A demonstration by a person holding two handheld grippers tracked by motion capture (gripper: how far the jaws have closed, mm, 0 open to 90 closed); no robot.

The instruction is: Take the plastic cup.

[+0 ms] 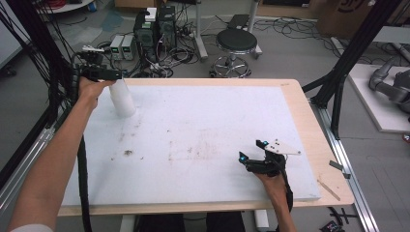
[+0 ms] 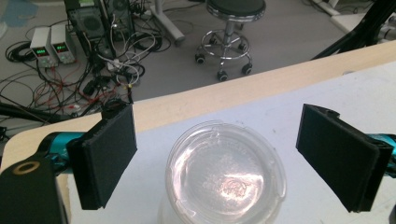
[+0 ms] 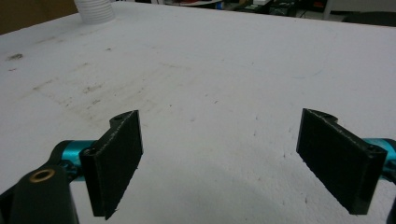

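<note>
Overhead, left gripper [image 2: 217, 156] wide above corner cup [image 2: 226, 173], right gripper [image 3: 233, 161] wide, bare board [image 1: 203, 140].

One white plastic container [image 1: 122, 99] stood at the upper left of the worktop [image 1: 295, 101], which was itself a single board under one white mat [image 1: 203, 121]. Two tongs were in the frame: the left tongs [image 1: 113, 75] at upper left and the right tongs [image 1: 252, 150] at lower right. Beyond the top edge, one black stool [image 1: 236, 41] and two small power supplies [image 1: 123, 46] sat on the floor.
</note>
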